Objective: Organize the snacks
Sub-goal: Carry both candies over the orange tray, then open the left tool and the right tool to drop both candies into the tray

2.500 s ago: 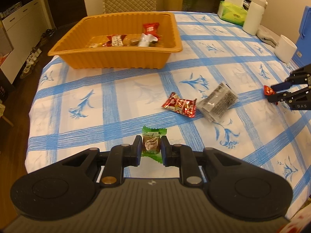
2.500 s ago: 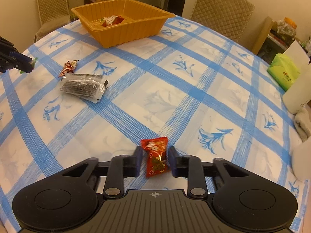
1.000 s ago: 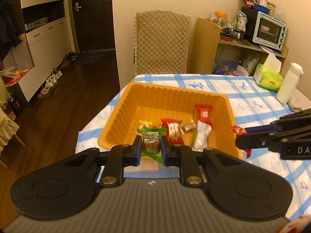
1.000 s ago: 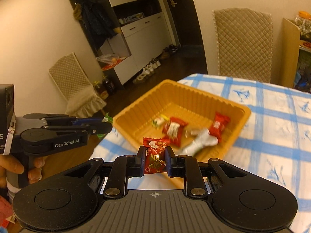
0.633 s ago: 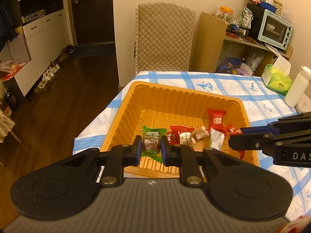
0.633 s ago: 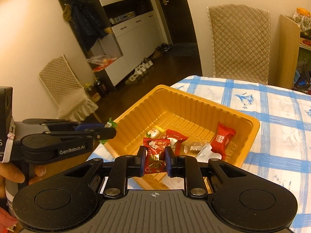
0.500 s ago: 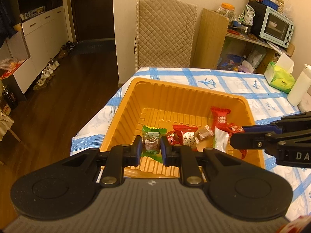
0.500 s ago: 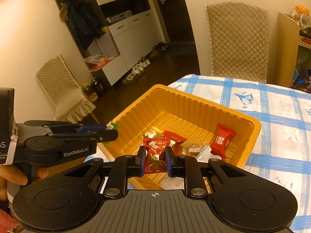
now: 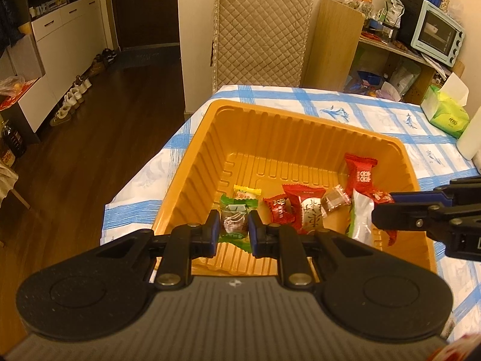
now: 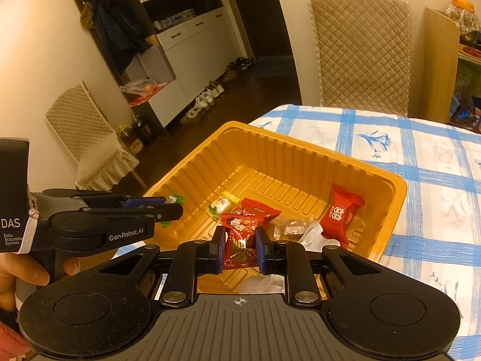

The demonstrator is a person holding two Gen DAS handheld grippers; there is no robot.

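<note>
Both claws have come off the desk and now hang over the orange tray (image 9: pixel 192 162), left claw (image 9: pixel 231 230) still clamped on the green candy (image 9: pixel 236 221), right claw (image 10: pixel 240 248) on the red one (image 10: pixel 239 245), so dropping them in looks next.

My right gripper (image 10: pixel 240 251) pinches a red candy packet (image 10: pixel 239 248) above the orange tray (image 10: pixel 300 162), my left gripper (image 10: pixel 173 207) alongside.
</note>
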